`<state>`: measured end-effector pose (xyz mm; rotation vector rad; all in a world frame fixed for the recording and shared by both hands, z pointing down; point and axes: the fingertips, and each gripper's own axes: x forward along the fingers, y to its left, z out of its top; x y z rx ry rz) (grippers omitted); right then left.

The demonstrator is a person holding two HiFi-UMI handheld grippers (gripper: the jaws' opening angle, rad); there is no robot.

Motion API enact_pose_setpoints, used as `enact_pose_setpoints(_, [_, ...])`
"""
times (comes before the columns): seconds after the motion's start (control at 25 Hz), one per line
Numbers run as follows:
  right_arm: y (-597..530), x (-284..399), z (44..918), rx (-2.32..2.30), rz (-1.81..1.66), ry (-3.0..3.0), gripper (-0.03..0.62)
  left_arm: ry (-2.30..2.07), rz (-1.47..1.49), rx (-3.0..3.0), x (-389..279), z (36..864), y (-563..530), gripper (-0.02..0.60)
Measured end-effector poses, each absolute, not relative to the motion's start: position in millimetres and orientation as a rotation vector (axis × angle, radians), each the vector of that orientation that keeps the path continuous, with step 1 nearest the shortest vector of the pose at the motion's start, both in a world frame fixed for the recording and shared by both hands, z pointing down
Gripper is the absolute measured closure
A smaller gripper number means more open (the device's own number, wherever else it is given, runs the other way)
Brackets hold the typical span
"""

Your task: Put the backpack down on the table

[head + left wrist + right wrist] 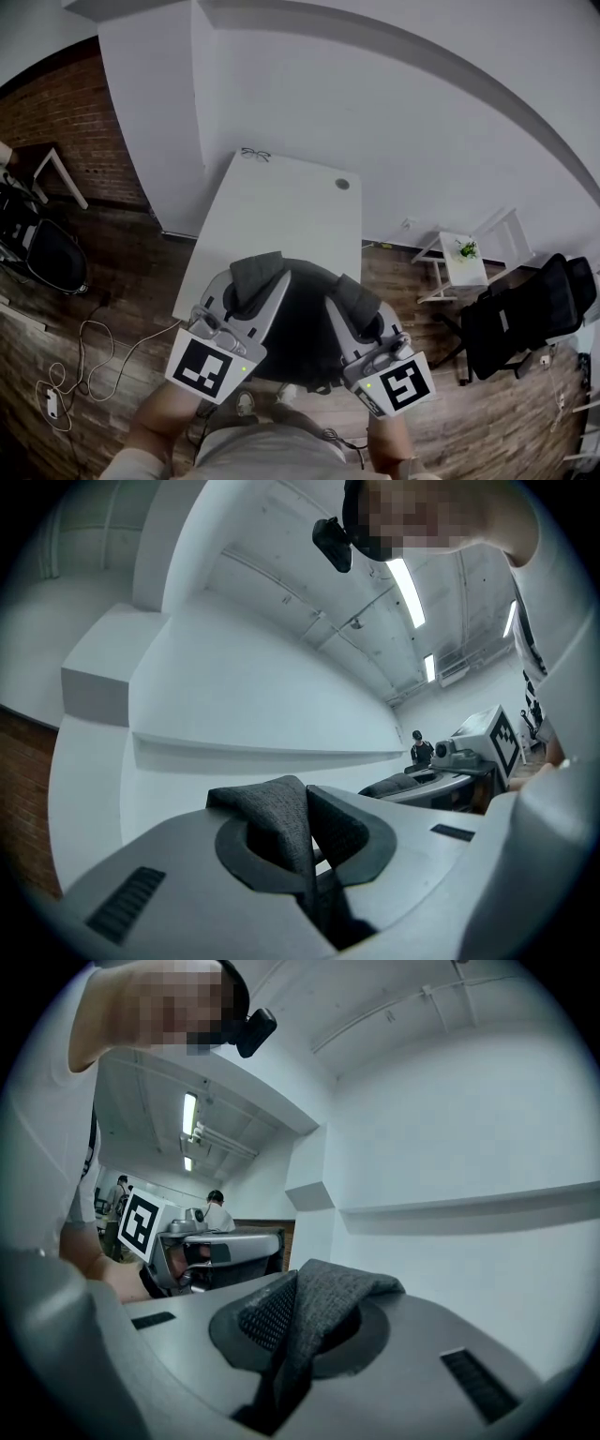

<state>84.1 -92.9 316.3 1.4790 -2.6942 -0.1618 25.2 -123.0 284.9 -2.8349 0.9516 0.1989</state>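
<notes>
A dark backpack (302, 328) hangs between my two grippers, at the near end of the white table (272, 206). My left gripper (251, 279) is shut on a grey shoulder strap (277, 817), which bulges up out of the closed jaws in the left gripper view. On the other side, my right gripper (356, 300) is shut on the other grey strap (319, 1307), folded over its jaws. The backpack's lower part is hidden behind the grippers and my body. The two grippers face each other, and each shows in the other's view.
A pair of glasses (253, 153) lies at the table's far edge, near a round cable hole (342, 184). Right of the table stand a small white side table with a plant (464, 258) and a black office chair (525, 314). Another black chair (52, 253) and floor cables (70, 375) are at left.
</notes>
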Motion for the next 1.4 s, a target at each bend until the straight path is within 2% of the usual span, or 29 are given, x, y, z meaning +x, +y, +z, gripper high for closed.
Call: enact_pose_setpoints(1.4, [-229, 147, 324, 1.414, -0.081, -2.776, 0.537, 1.106, 0.172, -2.795, 83, 292, -255, 0.535])
